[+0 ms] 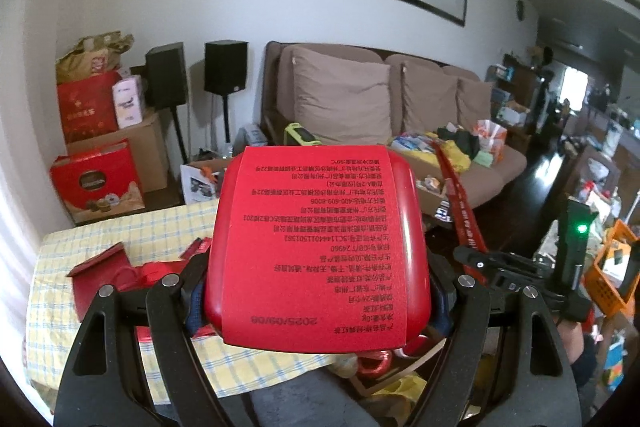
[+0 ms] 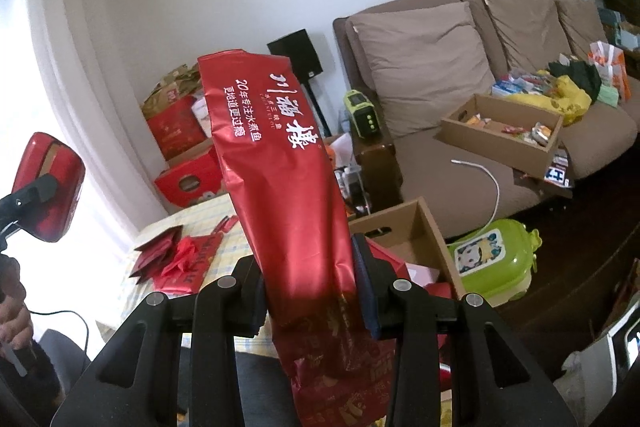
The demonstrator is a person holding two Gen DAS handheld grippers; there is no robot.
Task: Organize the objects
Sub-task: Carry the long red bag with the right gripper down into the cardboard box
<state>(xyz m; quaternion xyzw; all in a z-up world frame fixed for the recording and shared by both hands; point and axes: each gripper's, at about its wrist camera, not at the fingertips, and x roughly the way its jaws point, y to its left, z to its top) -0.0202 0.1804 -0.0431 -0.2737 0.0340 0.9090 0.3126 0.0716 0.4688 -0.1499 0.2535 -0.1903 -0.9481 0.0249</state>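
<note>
My left gripper (image 1: pixel 318 297) is shut on a red tin box (image 1: pixel 316 243) with a printed red paper band, lifted above the yellow checked tablecloth (image 1: pixel 120 235). The same red tin box (image 2: pixel 50 187) shows at the left edge of the right wrist view. My right gripper (image 2: pixel 312 287) is shut on a long red foil packet (image 2: pixel 276 163) with white characters, which stands up between the fingers. In the left wrist view that red foil packet (image 1: pixel 460 211) appears as a thin red strip at the right, above the right gripper's body.
Red paper bags and envelopes (image 1: pixel 108 271) lie on the table. An open cardboard box (image 2: pixel 404 231) sits beside the table, a green case (image 2: pixel 496 259) on the floor. A brown sofa (image 2: pixel 440 67) holds a snack-filled cardboard tray (image 2: pixel 504 131). Red gift boxes (image 1: pixel 96 183) and speakers (image 1: pixel 226 67) stand by the wall.
</note>
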